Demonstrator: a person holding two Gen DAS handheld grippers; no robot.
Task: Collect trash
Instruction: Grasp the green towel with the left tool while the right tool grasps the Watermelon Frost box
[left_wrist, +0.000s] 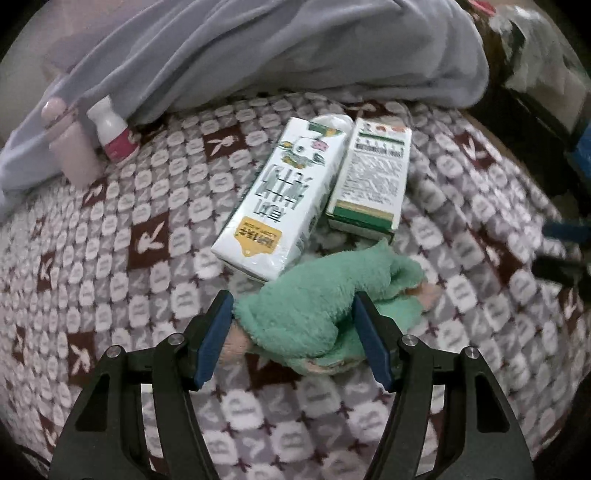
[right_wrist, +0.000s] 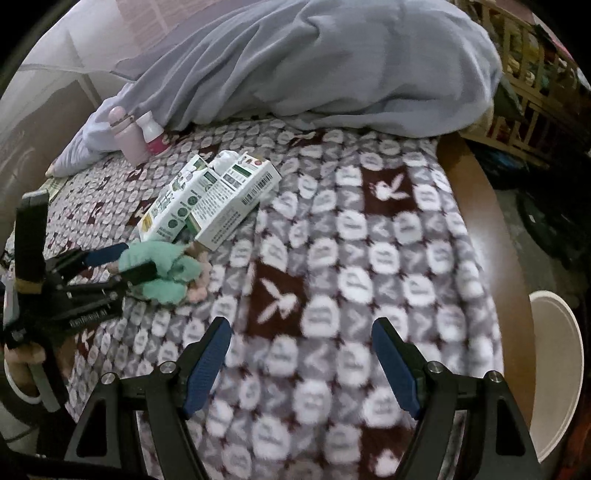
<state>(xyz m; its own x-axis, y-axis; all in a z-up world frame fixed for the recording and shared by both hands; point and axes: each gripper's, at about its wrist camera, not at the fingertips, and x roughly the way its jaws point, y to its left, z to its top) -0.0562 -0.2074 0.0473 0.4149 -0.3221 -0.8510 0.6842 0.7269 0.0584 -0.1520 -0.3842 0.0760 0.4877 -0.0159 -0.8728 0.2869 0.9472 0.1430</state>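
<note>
Left wrist view: left hand-held gripper pinching green plush toy on patterned bed blanket, just before two milk cartons. Right wrist view: right hand-held gripper spread wide above blanket, holding nothing

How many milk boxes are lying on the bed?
2: the big white carton and the smaller green-edged carton lie side by side beyond the green sock. More could hide under the blue quilt.
</note>
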